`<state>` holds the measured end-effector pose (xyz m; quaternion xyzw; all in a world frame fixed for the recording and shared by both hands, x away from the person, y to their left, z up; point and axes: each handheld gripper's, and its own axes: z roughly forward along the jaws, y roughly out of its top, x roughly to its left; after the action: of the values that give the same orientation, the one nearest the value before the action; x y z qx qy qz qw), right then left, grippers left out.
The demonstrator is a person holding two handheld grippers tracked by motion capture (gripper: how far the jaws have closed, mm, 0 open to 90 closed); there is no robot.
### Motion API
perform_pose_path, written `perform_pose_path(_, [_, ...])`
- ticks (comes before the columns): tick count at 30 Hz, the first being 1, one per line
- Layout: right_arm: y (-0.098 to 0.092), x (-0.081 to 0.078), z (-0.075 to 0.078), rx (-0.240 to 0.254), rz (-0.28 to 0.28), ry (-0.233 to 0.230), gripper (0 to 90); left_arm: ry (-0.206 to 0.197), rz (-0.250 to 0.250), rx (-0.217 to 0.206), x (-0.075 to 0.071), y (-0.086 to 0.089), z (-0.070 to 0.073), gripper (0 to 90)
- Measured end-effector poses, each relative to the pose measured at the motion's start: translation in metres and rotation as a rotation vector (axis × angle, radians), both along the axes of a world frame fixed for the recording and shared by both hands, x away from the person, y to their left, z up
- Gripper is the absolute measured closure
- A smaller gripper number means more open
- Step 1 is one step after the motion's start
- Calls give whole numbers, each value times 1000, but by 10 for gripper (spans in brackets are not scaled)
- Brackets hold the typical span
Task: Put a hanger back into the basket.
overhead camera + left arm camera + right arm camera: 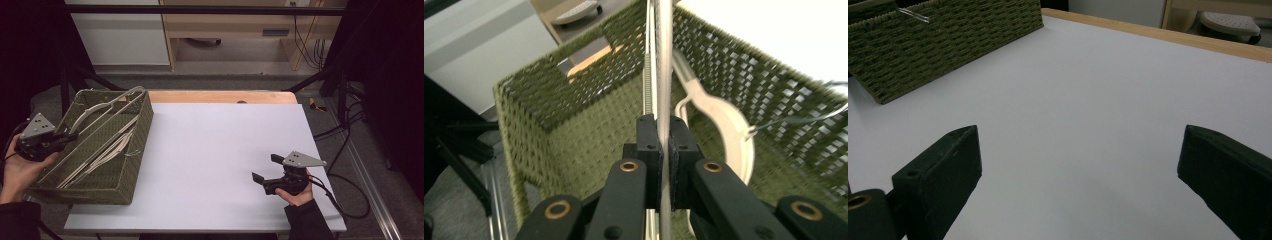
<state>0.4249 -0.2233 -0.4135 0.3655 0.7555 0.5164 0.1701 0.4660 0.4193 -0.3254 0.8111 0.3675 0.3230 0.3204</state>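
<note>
At the table's left edge the left gripper (664, 150) pinches a pale hanger (664, 60) over the green woven basket (135, 145) of more hangers, while far right the right gripper (265, 167) hovers with jaws spread wide above the white tabletop (220, 145).

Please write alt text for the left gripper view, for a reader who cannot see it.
The left gripper is shut on a pale hanger bar above a green woven basket. Another pale hanger lies inside the basket.
</note>
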Motion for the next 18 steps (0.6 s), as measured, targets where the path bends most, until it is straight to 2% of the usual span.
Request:
perform_pose_path(3, [0,1,-1,-8,2,-3,45,17,8,34,1,2,-8,866])
perform_pose_path(9, [1,1,-1,-11,4,-5,45,55,3,63,6,-2,-27,865])
perform_pose_path(10, [1,1,-1,-10,3,-3,45,73,-6,88,6,-2,-29,865])
perform_pose_path(11, [1,1,-1,-9,2,-1,45,78,-2,79,7,-3,-34,865])
perform_pose_path(14, [1,1,-1,-12,3,-1,45,99,-11,89,9,-5,-45,865])
perform_pose_path(15, [1,1,-1,-12,1,2,45,90,-1,65,10,-6,-50,865])
perform_pose_path(16, [1,1,-2,-12,2,2,45,95,-4,66,10,-6,-53,865])
perform_pose_path(17, [1,1,-2,-11,2,4,45,97,-1,71,11,-6,-55,863])
perform_pose_path(18, [1,1,-2,-10,3,6,45,109,-2,101,12,-7,-55,862])
